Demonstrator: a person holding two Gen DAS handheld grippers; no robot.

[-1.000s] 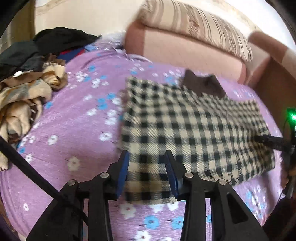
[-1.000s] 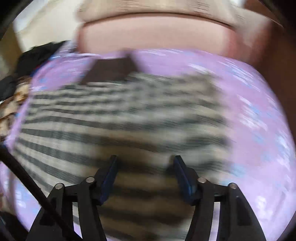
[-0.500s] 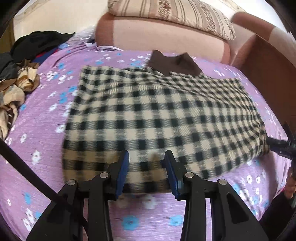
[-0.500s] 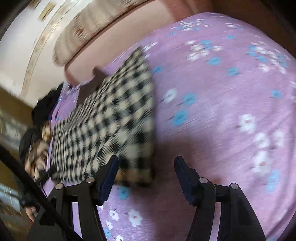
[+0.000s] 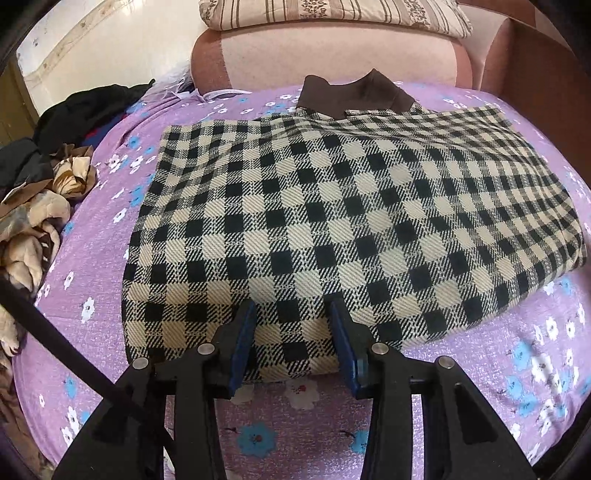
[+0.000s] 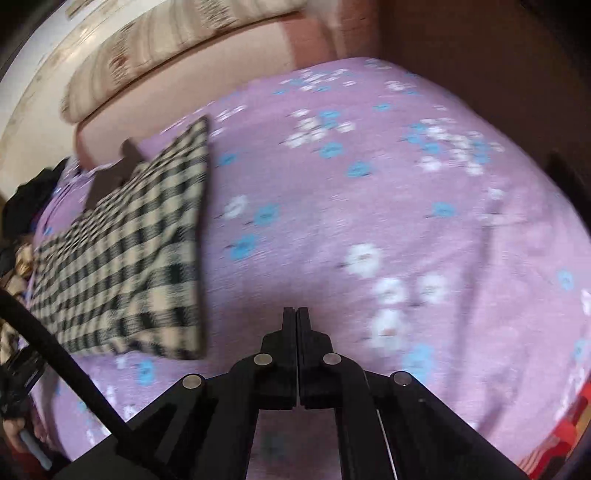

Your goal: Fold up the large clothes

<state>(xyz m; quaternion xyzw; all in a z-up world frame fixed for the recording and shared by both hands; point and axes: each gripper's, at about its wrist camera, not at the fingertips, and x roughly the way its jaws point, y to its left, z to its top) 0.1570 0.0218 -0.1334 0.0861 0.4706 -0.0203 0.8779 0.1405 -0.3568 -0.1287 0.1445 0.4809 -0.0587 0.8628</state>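
Left tool [image 5: 291,332] agape over checked garment [image 5: 332,221]; right tool [image 6: 297,314] closed, aside.

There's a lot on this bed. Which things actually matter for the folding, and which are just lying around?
Part of the job:
- checked garment, lying folded on the purple bedsheet
- left gripper, open over its near edge
- right gripper, shut, off to the side over bare sheet

Just lying about:
- heap of clothes at the left
- striped pillow
- pink headboard cushion

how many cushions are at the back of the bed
2: a pink cushion stands against the wall behind the checked garment, and a striped cushion lies on top of it. More may sit out of frame.
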